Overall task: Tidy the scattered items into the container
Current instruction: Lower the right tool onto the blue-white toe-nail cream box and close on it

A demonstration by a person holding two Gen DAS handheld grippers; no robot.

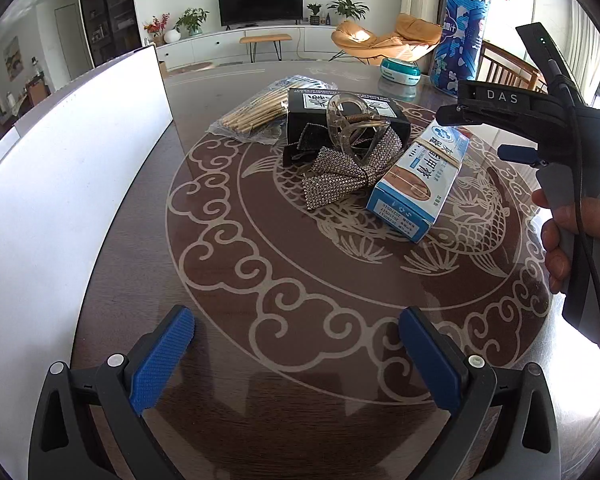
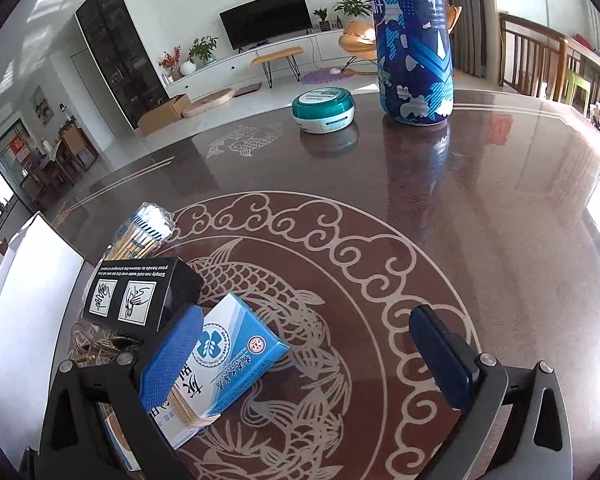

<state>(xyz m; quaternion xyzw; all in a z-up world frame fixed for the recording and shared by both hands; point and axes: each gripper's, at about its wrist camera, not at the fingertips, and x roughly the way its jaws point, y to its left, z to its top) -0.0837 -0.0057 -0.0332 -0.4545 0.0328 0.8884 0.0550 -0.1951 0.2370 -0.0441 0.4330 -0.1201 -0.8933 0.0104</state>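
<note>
On the fish-patterned table, the white container stands left of the pile. The blue-and-white carton (long axis toward the right gripper) lies nearest its spread fingers; the left gripper is released, farther back.

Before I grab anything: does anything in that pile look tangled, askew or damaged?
Nothing looks damaged or spilled. The clear hair claw sits tilted atop the rhinestone bow, leaning against the black box, so they could lift together. The blue-and-white box lies apart, a rubber band around it.
</note>
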